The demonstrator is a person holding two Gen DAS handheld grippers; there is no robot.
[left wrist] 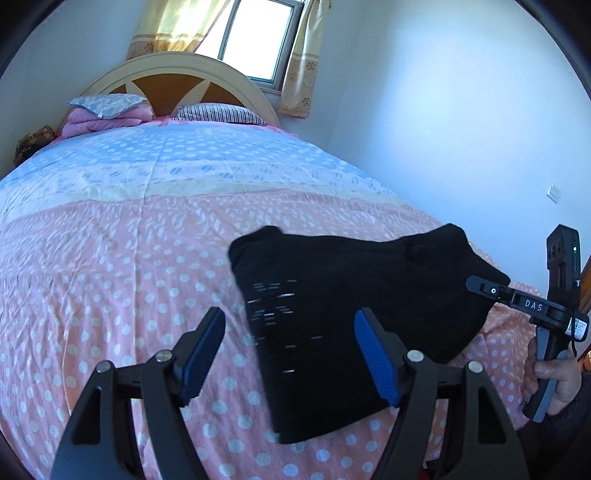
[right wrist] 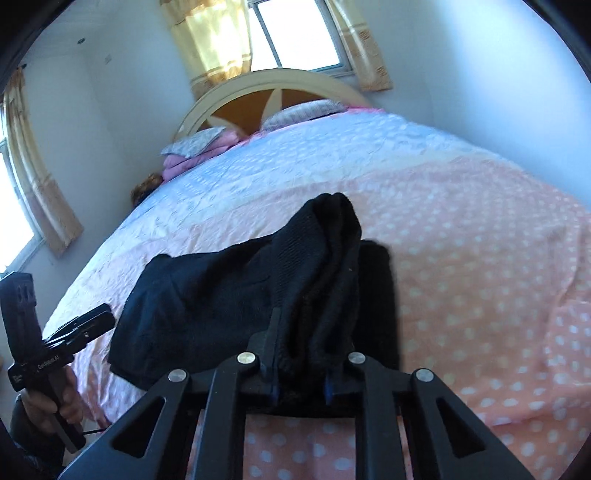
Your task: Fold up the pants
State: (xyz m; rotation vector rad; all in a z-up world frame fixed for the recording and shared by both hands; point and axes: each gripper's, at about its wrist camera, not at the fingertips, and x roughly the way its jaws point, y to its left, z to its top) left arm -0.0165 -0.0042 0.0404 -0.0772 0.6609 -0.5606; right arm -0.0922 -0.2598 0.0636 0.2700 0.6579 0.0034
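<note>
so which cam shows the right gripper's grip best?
Right wrist: right gripper shut on bunched pants, pads visible. Left wrist shows it side-on at the pants' edge, contact unclear.

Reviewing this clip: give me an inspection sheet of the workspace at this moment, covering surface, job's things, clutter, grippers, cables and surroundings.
Surface: bed with a pink and blue polka-dot bedspread, lightly creased.
Job's things: black pants, partly folded, lying on the bedspread, one end bunched and raised at the right gripper.
Clutter: pillows and a folded pink blanket by the headboard; a brown object at the bed's far corner, too small to identify.
Grippers: left gripper open, one pad over the pants, gripping nothing; right gripper shut on the bunched fabric.
Cables: a thin black cord below the left handle in the right wrist view.
Surroundings: arched headboard, curtained window, white walls, wall switch.
</note>
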